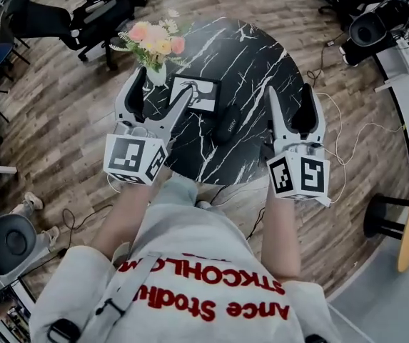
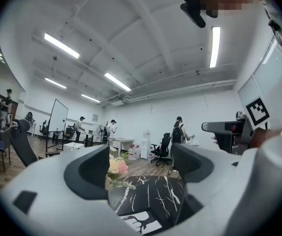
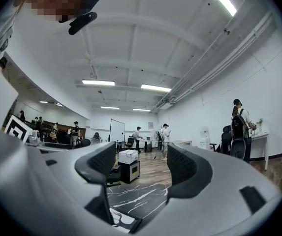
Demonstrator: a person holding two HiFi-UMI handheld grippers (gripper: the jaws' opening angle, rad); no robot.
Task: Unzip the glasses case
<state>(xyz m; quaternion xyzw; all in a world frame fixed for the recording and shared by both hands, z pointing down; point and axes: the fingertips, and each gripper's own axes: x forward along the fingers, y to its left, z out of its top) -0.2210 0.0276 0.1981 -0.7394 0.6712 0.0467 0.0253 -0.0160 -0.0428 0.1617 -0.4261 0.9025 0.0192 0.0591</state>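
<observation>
The dark glasses case (image 1: 227,123) lies on the round black marble table (image 1: 254,56), near the table's front edge. It sits between my two grippers and neither touches it. My left gripper (image 1: 161,84) hangs open over the table's left part, with nothing between its fingers. My right gripper (image 1: 290,91) is open and empty over the table's right edge. In the left gripper view the left gripper (image 2: 141,168) points almost level over the marble (image 2: 150,195). The right gripper (image 3: 143,168) does the same in its own view. Neither gripper view shows the case.
A vase of flowers (image 1: 154,45) stands at the table's far left, with a white deer picture (image 1: 198,93) beside it. Office chairs (image 1: 83,16) stand behind on the wooden floor. Cables (image 1: 332,120) and a stool (image 1: 393,224) are on the right. Several people stand far off in the room.
</observation>
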